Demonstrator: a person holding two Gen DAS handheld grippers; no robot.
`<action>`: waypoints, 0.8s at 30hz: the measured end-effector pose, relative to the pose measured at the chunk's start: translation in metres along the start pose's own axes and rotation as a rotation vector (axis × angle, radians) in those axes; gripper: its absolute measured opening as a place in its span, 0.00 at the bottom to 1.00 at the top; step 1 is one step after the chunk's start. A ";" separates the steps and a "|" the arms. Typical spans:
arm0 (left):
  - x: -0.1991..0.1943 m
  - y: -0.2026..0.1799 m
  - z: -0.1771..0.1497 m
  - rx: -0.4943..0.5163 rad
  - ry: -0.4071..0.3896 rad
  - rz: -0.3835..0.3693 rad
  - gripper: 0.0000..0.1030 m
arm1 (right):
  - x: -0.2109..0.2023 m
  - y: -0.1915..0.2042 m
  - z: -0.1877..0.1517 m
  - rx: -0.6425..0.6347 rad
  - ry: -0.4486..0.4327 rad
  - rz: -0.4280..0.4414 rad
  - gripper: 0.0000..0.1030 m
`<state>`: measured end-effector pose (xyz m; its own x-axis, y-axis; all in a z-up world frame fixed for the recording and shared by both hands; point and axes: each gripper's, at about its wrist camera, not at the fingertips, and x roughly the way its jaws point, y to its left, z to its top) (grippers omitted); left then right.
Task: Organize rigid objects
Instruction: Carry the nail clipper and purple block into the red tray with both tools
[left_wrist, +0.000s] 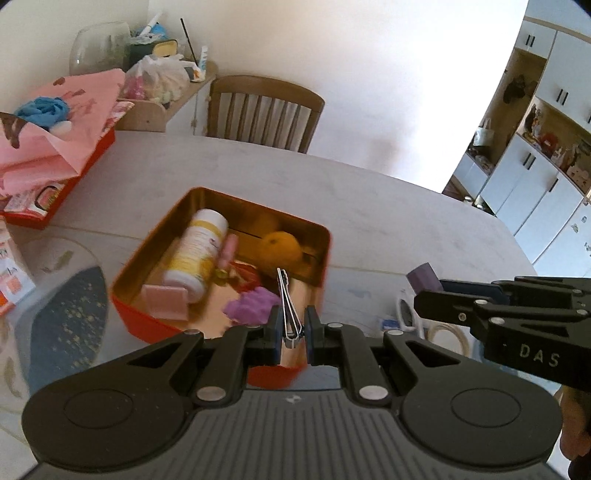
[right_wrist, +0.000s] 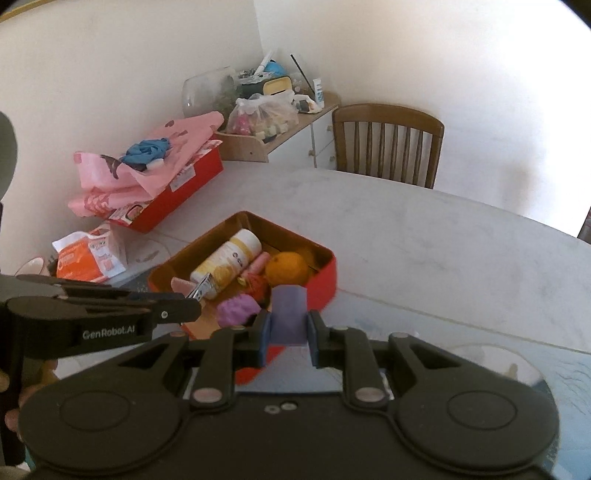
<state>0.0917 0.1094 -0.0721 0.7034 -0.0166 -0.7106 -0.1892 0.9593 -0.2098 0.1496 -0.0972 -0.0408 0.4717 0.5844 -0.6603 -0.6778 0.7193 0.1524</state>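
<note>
A red tin box (left_wrist: 129, 314) (right_wrist: 325, 284) with a gold inside stands on the table. In it lie a white and yellow bottle (left_wrist: 199, 251) (right_wrist: 229, 262), an orange (left_wrist: 280, 247) (right_wrist: 288, 267), a pink block (left_wrist: 164, 301), a purple lump (left_wrist: 251, 306) (right_wrist: 236, 310) and a small red item (left_wrist: 245, 275). My left gripper (left_wrist: 291, 332) hangs over the box's near part; a metal nail clipper (left_wrist: 286, 306) stands between its fingers, touching the left one, with a gap to the right one. My right gripper (right_wrist: 288, 330) is shut on a purple block (right_wrist: 290, 314), just right of the box.
A second red box (right_wrist: 177, 195) with pink cloth (right_wrist: 147, 162) stands at the table's far left. An orange packet (right_wrist: 88, 258) lies near it. A wooden chair (right_wrist: 388, 144) stands behind the table. A blue round mat (left_wrist: 66, 325) lies left of the tin.
</note>
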 end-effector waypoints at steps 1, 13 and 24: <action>0.001 0.005 0.003 0.000 -0.002 0.003 0.11 | 0.005 0.003 0.003 -0.002 0.001 -0.003 0.19; 0.036 0.047 0.037 0.002 0.014 -0.028 0.11 | 0.062 0.029 0.023 -0.069 0.062 -0.060 0.19; 0.084 0.056 0.055 0.041 0.040 -0.039 0.11 | 0.102 0.042 0.022 -0.133 0.149 -0.100 0.19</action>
<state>0.1777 0.1774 -0.1064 0.6818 -0.0646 -0.7287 -0.1338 0.9683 -0.2110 0.1819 0.0008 -0.0854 0.4589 0.4435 -0.7699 -0.7046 0.7095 -0.0113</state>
